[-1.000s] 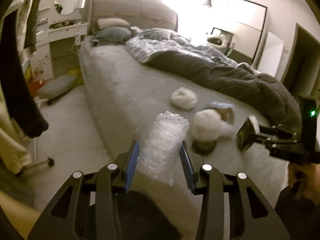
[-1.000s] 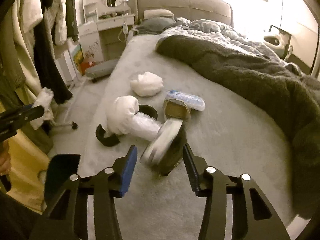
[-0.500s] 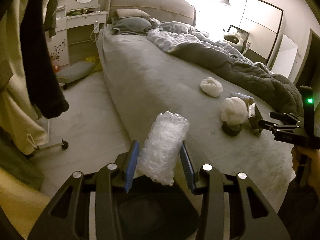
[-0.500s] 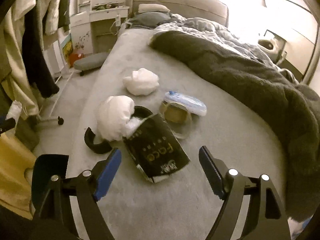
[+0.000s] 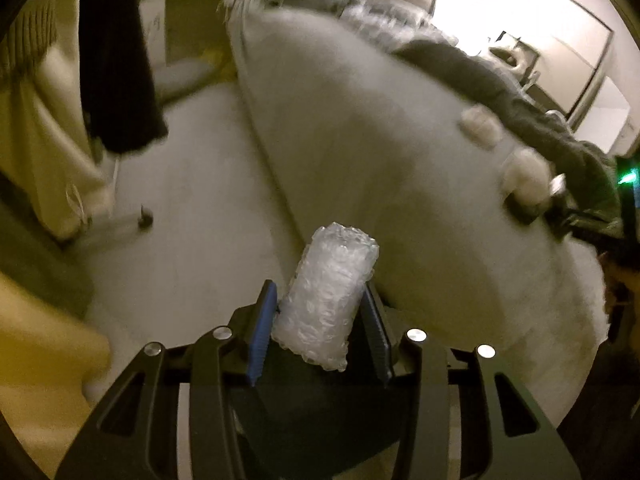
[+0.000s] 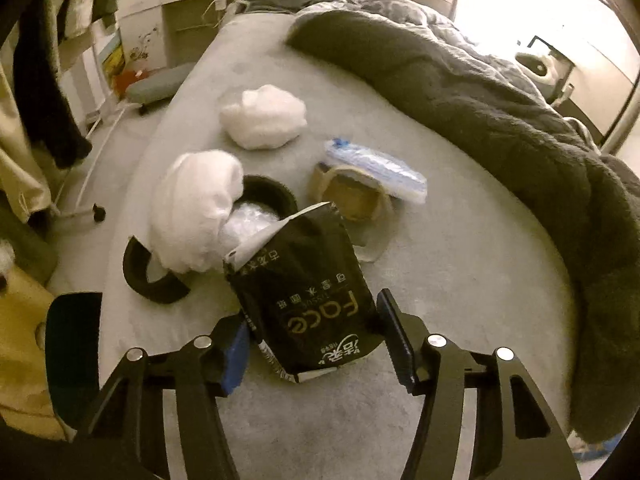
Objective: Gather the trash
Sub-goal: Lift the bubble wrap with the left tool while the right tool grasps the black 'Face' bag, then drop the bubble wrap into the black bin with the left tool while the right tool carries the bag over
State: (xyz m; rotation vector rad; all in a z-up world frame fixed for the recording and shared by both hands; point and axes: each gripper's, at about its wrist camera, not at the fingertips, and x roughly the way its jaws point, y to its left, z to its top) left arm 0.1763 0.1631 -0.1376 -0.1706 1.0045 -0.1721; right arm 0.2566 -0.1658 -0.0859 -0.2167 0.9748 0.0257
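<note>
My left gripper (image 5: 318,330) is shut on a roll of clear bubble wrap (image 5: 326,300) and holds it over the floor by the bed's edge. My right gripper (image 6: 316,338) has its jaws around a black tissue pack marked "Face" (image 6: 308,300) that lies on the grey bed (image 6: 460,280); the pads touch its sides. Beyond it lie two white wads (image 6: 196,208) (image 6: 264,116), two black rings (image 6: 148,276), a tape roll (image 6: 352,196) and a clear blue-printed wrapper (image 6: 376,170).
A dark fuzzy blanket (image 6: 500,120) covers the bed's right side. A dark bin (image 6: 72,356) stands at the lower left of the right wrist view. Clothes (image 5: 116,60) hang at the left above the pale floor (image 5: 192,220). A white desk (image 6: 180,4) stands by the headboard.
My left gripper has swung left and down, away from the bed, with the bubble wrap. My right gripper dropped the black pack, opened, then closed in around it on the bed.
</note>
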